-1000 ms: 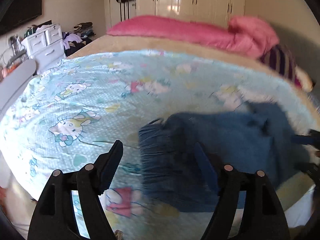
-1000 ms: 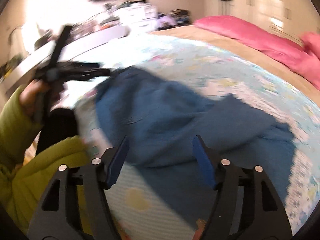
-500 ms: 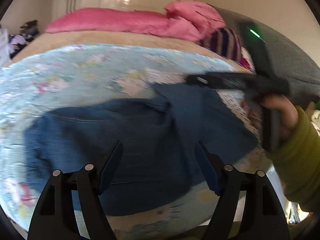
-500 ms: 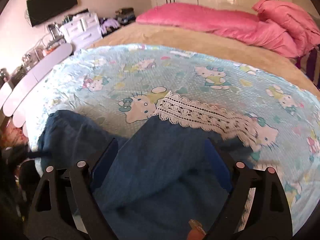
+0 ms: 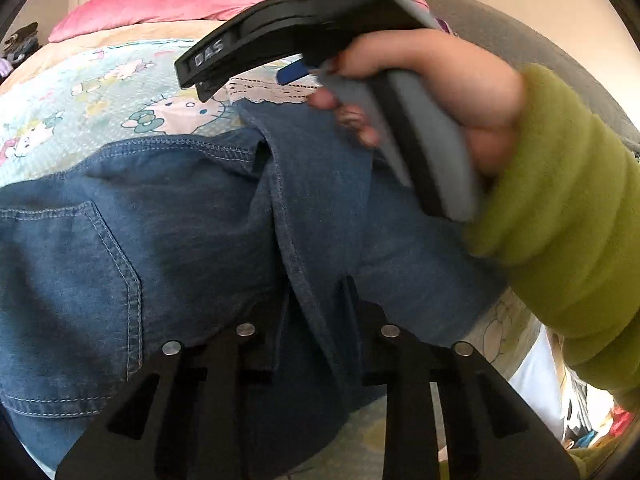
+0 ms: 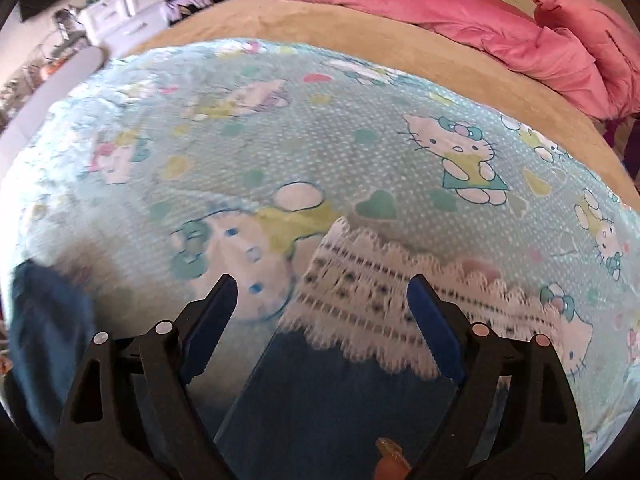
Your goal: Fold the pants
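Pants (image 5: 192, 232), stitched denim w/ lace hem (image 6: 376, 300), lying on bedsheet (image 6: 360, 128); left gripper (image 5: 316, 304) closing, pinching seam fold; right gripper (image 6: 320, 320) narrowing, gaping over lace.

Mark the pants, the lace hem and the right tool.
pants (image 5: 168, 240), left wrist view, denim beside the back pocket.
lace hem (image 6: 360, 300), right wrist view, middle of the white lace band.
right tool (image 6: 324, 320), right wrist view, midway between fingertips.

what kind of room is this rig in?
Almost certainly a home bedroom: a bed under a cartoon-cat sheet, a pink duvet bunched at the far end, and white drawers against the wall.
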Demonstrator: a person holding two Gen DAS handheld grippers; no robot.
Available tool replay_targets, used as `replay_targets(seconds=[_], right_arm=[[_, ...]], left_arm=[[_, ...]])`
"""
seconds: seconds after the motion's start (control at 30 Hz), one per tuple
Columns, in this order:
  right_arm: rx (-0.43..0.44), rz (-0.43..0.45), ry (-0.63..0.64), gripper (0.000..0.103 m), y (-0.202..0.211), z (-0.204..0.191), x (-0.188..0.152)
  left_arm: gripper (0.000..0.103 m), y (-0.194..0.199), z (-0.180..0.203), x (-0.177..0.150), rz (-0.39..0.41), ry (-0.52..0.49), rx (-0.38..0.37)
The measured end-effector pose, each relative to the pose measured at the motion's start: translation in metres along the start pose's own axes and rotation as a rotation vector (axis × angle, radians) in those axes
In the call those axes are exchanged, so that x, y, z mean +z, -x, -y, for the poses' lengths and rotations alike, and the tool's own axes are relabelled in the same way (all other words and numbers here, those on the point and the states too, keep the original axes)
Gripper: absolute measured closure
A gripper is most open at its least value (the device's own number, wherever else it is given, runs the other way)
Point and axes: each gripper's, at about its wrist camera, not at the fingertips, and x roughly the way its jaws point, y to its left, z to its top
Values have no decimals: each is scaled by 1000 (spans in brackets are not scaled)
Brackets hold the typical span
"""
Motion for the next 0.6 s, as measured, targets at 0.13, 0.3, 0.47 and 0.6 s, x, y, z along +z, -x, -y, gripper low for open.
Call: replay_targets(seconds=[0.13,0.3,0.47,0.6], right_arm=[[-15,14,-6,47,-13,9,4],[74,62,-87,95,8,39,1],[134,133,-202,96,54,82,-25],[158,184,-281,96,94,115,-54]], left_arm=[[80,0,-8,-4,24,6,-34],[79,2,-13,-8,41,26,-64],[79,7,-21,-10,53,50,-88],[76,9,-17,-13,62,35,-76]])
